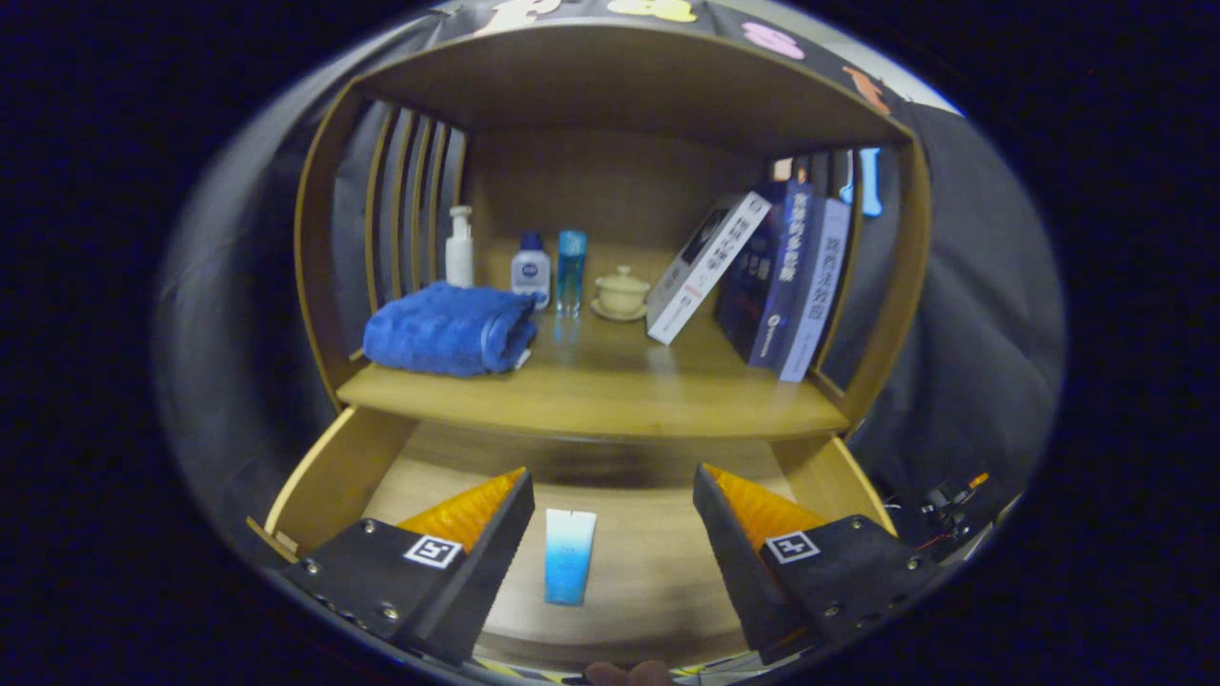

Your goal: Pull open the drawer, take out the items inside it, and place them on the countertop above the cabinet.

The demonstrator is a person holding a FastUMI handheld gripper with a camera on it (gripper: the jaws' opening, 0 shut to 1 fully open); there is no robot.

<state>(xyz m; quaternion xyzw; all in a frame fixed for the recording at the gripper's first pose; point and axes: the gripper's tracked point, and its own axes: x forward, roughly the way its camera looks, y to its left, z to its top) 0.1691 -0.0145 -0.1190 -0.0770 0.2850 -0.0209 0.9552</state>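
Drawer (315,476): pulled open, below countertop (591,395).
Contents: 1 blue-white tube (569,555), flat on drawer floor, lengthwise between fingers, touching neither.
Gripper (610,534): fingers spread wide, nothing held, hovering above tube.
Countertop stock: blue towel (448,329), pump bottle (459,248), small bottle (530,270), blue tumbler (571,270), lidded cup (621,291), leaning books (762,276).
Risks (est.): tube lies flat, so fingertips may scrape wood or tube may slip out on close; lift too steep → knocks shelf edge; placing near cup/tumbler could tip them. Free spot: front-centre.

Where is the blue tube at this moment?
The blue tube lies flat on the open drawer's floor, between the open gripper's fingers, below the countertop.
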